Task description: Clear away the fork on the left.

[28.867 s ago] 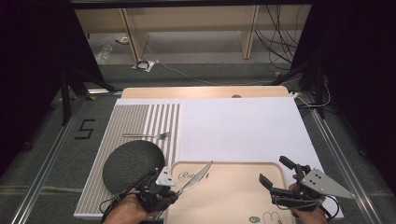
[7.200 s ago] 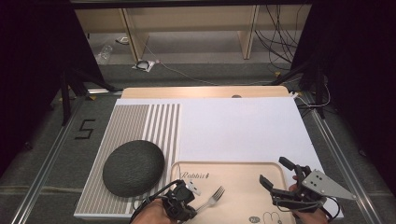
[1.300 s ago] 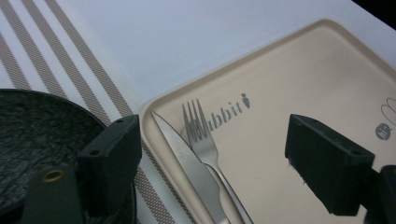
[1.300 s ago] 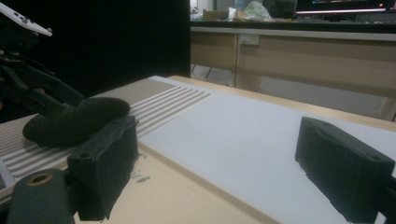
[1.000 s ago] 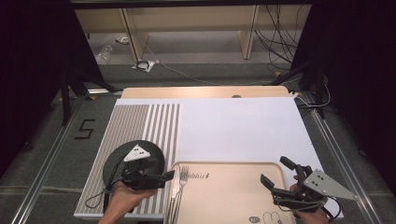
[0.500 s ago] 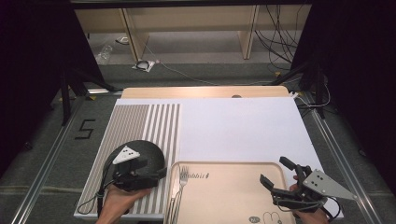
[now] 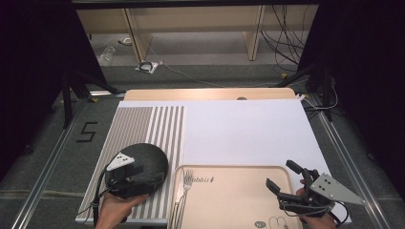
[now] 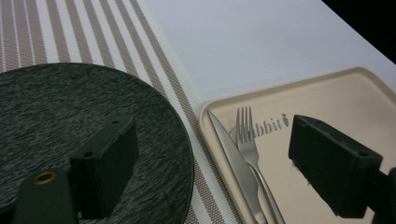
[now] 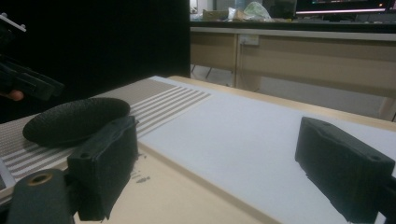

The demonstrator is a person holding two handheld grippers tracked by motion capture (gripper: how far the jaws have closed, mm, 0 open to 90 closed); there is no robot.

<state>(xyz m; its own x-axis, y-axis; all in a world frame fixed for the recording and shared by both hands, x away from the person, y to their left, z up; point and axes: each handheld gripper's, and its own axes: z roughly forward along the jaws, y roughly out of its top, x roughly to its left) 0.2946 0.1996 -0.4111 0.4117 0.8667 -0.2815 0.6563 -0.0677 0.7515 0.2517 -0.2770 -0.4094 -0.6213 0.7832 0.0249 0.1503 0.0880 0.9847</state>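
Observation:
A dark round plate (image 7: 143, 160) rests on a striped placemat (image 7: 143, 121). My left gripper (image 7: 145, 177) hovers over the plate's near side, open and holding nothing. In the left gripper view the open left gripper (image 8: 212, 158) faces a knife (image 8: 233, 154) and a fork (image 8: 250, 144), which lie side by side at the left edge of a beige tray (image 8: 336, 102). Both the knife (image 7: 177, 195) and the fork (image 7: 186, 191) lie lengthwise in the tray (image 7: 234, 168). Over the tray's right end my right gripper (image 7: 282, 175) is open with nothing between its fingers. The right gripper view has the plate (image 9: 74, 119) beyond the open right gripper (image 9: 215, 163).
A white mat (image 7: 243, 129) covers the middle and right of the table, with a wooden edge (image 7: 205, 94) behind it. Cables and shelving legs are on the floor beyond. Metal rails run along both sides of the table.
The left gripper has drawn back to the left, from beside the fork to over the plate. Longer ago it held the fork, and before that the knife. The right gripper has stayed put.

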